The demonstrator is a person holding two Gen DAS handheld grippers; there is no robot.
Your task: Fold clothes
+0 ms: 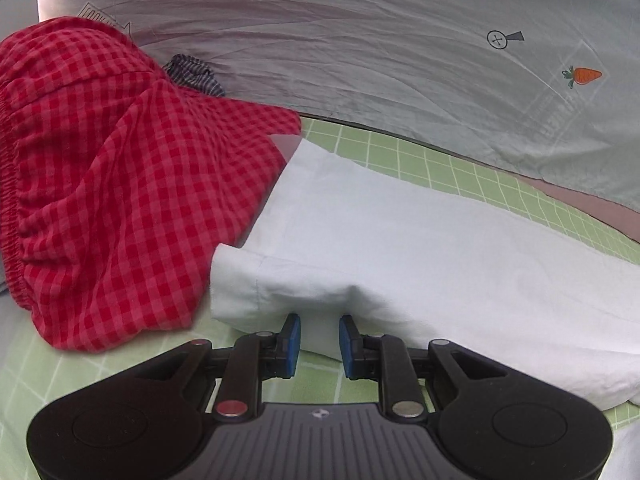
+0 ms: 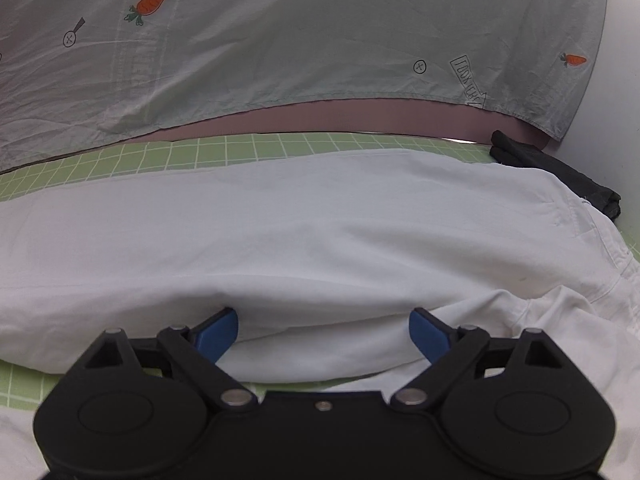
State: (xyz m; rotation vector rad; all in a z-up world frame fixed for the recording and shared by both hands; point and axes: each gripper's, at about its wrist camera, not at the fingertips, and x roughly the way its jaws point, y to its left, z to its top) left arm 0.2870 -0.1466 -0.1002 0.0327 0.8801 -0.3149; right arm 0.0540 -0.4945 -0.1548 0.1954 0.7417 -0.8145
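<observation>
Red gingham garment [image 1: 120, 200] — heaped far left. White garment [image 1: 400, 248] — long fold across green grid mat [image 1: 440, 160]; left tongs [image 1: 319, 344] narrow, right tongs [image 2: 323, 332] wide, both at its near edge. Carrot-print sheet [image 2: 320, 32] behind — lettering unreadable.

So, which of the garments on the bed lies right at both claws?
The white garment, long and plain: both the left claw and the right claw straddle its near edge. The red checked garment is heaped beside it.
</observation>
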